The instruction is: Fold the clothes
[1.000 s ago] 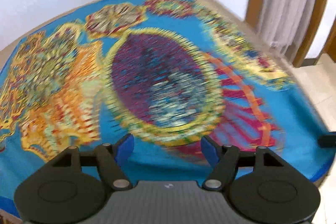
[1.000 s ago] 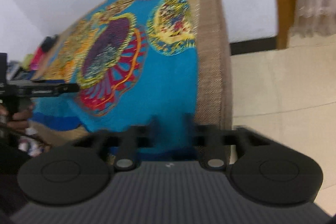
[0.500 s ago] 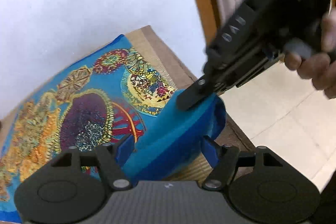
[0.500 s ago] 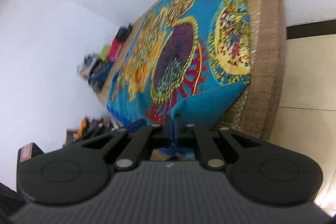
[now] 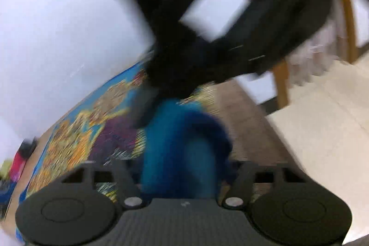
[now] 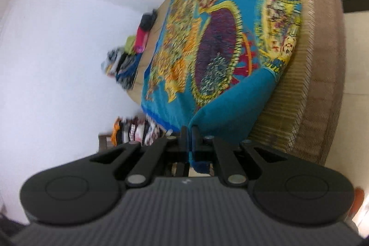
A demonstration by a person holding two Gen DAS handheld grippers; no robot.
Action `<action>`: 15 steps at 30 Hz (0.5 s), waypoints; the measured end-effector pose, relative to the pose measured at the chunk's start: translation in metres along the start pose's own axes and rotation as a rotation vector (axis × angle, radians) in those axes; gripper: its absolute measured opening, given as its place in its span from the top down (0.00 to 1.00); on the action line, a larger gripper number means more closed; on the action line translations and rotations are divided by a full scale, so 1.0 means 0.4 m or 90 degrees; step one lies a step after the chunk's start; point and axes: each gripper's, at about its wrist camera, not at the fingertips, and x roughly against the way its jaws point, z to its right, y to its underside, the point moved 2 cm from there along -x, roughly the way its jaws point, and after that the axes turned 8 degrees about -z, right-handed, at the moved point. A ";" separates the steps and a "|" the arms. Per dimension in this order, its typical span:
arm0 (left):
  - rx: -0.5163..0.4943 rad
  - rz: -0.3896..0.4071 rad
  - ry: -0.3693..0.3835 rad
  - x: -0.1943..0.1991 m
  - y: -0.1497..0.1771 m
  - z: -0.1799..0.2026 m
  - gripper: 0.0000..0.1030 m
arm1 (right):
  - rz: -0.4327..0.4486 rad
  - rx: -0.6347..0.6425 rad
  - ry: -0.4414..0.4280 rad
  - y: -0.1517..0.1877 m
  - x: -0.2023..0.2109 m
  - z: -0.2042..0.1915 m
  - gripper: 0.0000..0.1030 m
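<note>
A bright blue cloth (image 6: 221, 43) with gold, purple and red patterns lies spread on a woven brown bed (image 6: 322, 75). My right gripper (image 6: 189, 130) is shut on a near corner of the cloth and holds it lifted off the bed. In the blurred left wrist view the raised blue corner (image 5: 182, 149) hangs between my left gripper's (image 5: 182, 174) spread arms, with the right gripper's black body (image 5: 207, 54) just above it. The left fingertips are hidden by the cloth and blur.
Piles of clothes (image 6: 129, 54) lie at the far end of the bed by the white wall, with more clothes (image 6: 136, 128) lower down. A wooden frame (image 5: 281, 80) and a pale curtain (image 5: 318, 47) stand beside a cream tiled floor (image 5: 322, 121).
The right gripper has lifted the cloth corner higher and toward the left gripper. The left gripper has swung in under it, so the blue corner now sits between its arms.
</note>
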 end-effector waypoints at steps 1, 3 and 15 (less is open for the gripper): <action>0.021 -0.011 -0.005 -0.007 -0.003 -0.018 0.97 | -0.016 0.015 0.003 -0.005 0.000 -0.003 0.95; 0.077 -0.024 0.019 0.004 -0.010 -0.059 0.98 | -0.049 0.045 0.009 -0.016 0.002 -0.008 0.92; 0.565 -0.072 -0.038 0.110 -0.071 -0.230 0.98 | 0.089 0.100 0.189 -0.485 0.182 0.289 0.31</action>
